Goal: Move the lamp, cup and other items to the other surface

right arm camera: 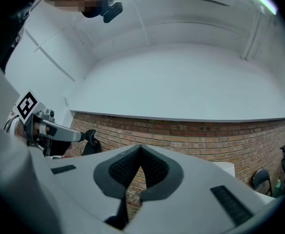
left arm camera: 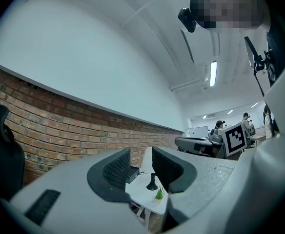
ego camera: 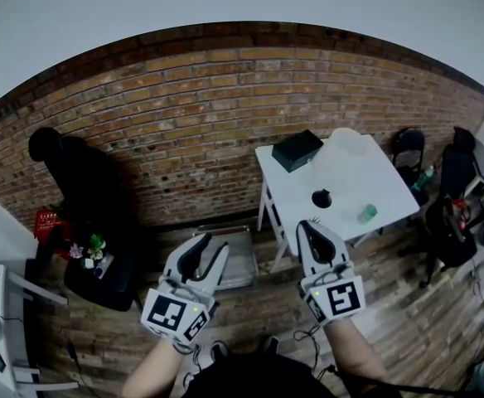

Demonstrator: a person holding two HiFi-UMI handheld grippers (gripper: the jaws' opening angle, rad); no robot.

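In the head view both grippers hang in front of us, away from either surface. The left gripper [ego camera: 212,244] shows a thin gap and the right gripper [ego camera: 308,226] is pressed together. The white worktop [ego camera: 366,181] carries a black box [ego camera: 296,150], a small black stemmed piece [ego camera: 321,197] that may be the lamp, and a little green plant [ego camera: 367,214]. No cup can be picked out. The dark low table [ego camera: 101,284] to the left holds small flowers [ego camera: 93,249]. With things on both surfaces and our grippers bare, this fits either a walk to fetch the next item or the return after setting one down. Any further pick would first need the jaws opened wider. A wire rack [ego camera: 240,264] stands on the floor between the two surfaces and would have to be skirted. The left gripper view confirms a narrow slit with nothing in it, the stemmed piece [left arm camera: 152,182] and plant [left arm camera: 159,194] showing far beyond. The right gripper view shows its pads meeting at the tips, holding nothing, and facing the brick wall [right arm camera: 206,140].
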